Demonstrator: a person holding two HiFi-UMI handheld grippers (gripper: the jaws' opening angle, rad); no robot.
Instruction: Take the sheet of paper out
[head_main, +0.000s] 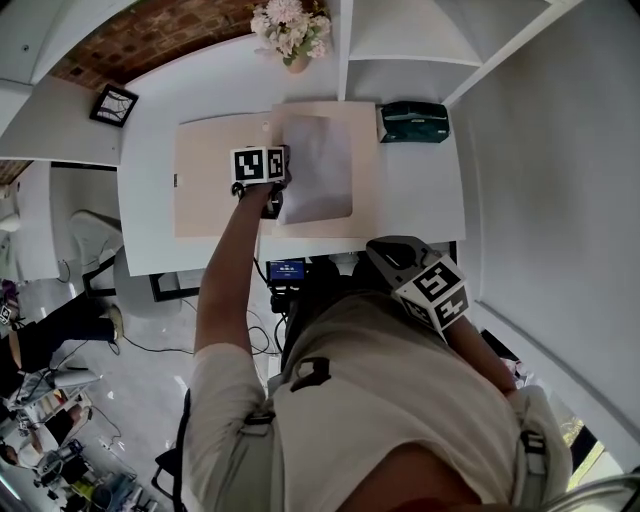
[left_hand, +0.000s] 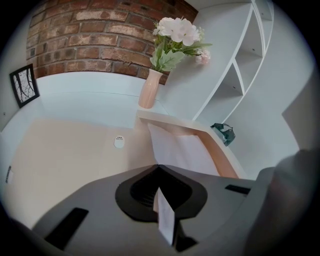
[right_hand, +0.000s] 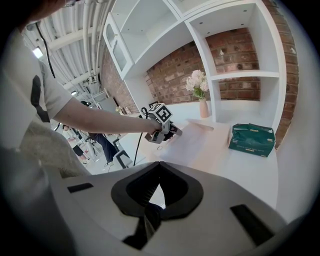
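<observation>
Left gripper (left_hand: 159, 167): grey fingers (left_hand: 100, 205) pressed together on the near edge of a white sheet of paper (left_hand: 186, 152). A strip of that edge shows pinched between the pads. From the pinch the sheet runs away toward 1 o'clock in the left gripper view, over a flat, open, pale peach card folder (left_hand: 65, 160). A peach margin of the folder borders the sheet's far and right edges. Small round white sticker (left_hand: 119, 142) on the folder at 11 o'clock from the fingertips.

Head view: the sheet covers part of the folder's right leaf; the left leaf is bare. The left gripper holds the sheet at its left edge, near the folder's centre fold. A bare arm (head_main: 225, 270) reaches out from the body to it. Whether the sheet is lifted off the folder I cannot tell.

Right gripper (right_hand: 159, 164): fingers closed tip to tip, nothing between them. It is held close to the person's chest, at 4 o'clock from the folder in the head view. That puts it off the front edge of the white bench (head_main: 420, 200), well apart from the sheet.

Around the folder on the bench:
- Dark green rectangular box (head_main: 413, 122) at 2 o'clock, just beside the folder's far right corner.
- Pale pink vase of white and pink flowers (left_hand: 149, 90) at 12 o'clock, upright before the red brick wall (left_hand: 100, 35).
- Small black-framed picture (head_main: 113, 105) at 10 o'clock, well apart from the folder.
- White open shelving (right_hand: 245, 76) at the bench's right end.
</observation>
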